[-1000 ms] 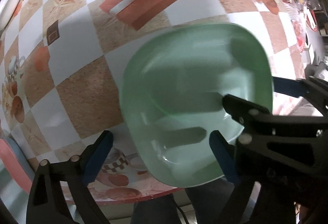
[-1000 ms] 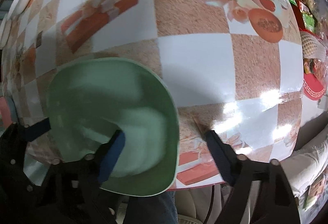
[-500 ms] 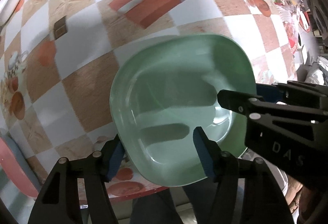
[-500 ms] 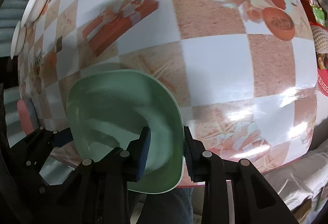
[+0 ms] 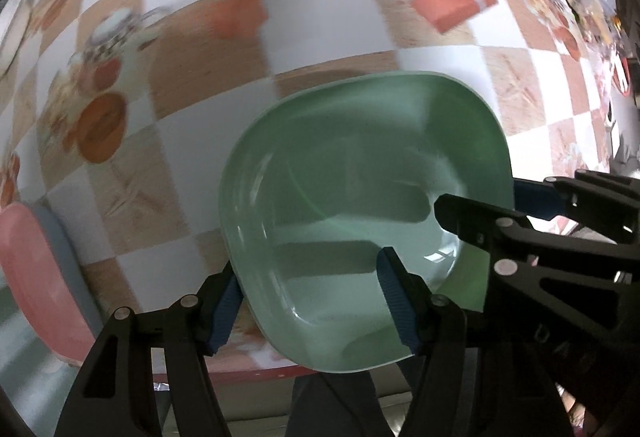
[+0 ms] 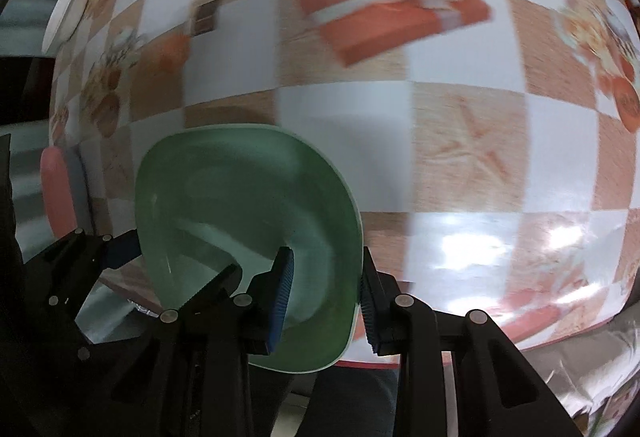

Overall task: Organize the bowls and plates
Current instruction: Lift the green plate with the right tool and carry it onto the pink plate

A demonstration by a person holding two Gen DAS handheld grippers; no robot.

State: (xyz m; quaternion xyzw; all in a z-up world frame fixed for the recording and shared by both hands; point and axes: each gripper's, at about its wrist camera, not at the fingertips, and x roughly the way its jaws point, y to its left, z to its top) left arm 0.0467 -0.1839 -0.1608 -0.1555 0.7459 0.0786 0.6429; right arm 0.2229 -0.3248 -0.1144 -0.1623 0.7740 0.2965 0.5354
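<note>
Above checkered table [image 5: 340,21], near its front edge: green plate [image 5: 360,205] held by both grippers. Left gripper [image 5: 312,301] clamps near rim, right gripper [image 6: 324,301] pinches side rim. Keep plate level, move hands together toward pink plate [image 5: 28,277].

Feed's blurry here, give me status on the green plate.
Left hand-held gripper and right hand-held gripper both clamped on green plate rim. Plate lifted over checkered table. Nothing in the way nearby.
</note>
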